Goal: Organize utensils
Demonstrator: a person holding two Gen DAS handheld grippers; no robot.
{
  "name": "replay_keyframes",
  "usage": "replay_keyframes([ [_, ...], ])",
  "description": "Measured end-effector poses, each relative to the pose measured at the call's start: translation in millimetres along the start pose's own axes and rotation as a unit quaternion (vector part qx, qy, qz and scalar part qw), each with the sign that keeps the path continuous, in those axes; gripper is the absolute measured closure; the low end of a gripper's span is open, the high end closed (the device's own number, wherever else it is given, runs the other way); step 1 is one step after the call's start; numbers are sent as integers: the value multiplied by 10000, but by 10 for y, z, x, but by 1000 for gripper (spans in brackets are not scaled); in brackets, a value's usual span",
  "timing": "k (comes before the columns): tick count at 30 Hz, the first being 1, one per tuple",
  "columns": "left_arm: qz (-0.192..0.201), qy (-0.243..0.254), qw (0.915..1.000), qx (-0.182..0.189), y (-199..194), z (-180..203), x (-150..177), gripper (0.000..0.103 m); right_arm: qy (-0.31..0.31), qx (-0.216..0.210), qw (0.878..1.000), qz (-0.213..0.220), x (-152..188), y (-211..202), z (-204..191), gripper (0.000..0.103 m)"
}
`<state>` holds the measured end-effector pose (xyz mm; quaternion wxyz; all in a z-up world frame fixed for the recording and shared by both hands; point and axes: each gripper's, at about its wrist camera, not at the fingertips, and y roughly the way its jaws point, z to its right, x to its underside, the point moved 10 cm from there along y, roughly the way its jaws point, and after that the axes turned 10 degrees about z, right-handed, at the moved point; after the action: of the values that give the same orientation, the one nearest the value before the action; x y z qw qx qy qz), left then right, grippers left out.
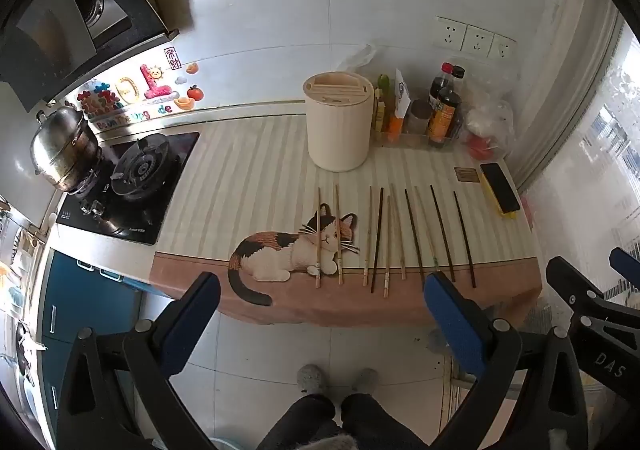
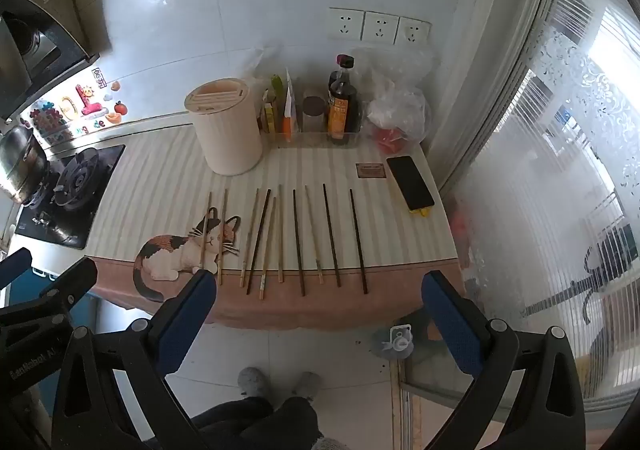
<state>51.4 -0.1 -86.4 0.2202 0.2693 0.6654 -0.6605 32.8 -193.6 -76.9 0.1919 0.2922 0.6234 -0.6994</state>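
The right gripper point(image 2: 319, 282) hangs above the near edge of the counter point(image 2: 168, 173), jaws wide apart and empty. Loose chopsticks point(image 2: 298, 242) lie side by side on the cat-print mat point(image 2: 256, 306). A cream utensil holder point(image 2: 226, 127) stands farther back, a phone point(image 2: 410, 181) at the right.

Chopsticks point(image 1: 394, 238) on counter point(image 1: 248, 177), before holder point(image 1: 339, 121)
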Motion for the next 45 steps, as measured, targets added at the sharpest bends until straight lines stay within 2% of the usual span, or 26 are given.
replay_keyframes([
  [15, -6, 30, 10000, -44, 0, -65, 46, 0, 60, -40, 10000, 14, -32, 42, 43, 0],
  [45, 177, -26, 9998, -52, -181, -69, -65, 0, 49, -20, 9998, 180, -35, -211, -45, 0],
])
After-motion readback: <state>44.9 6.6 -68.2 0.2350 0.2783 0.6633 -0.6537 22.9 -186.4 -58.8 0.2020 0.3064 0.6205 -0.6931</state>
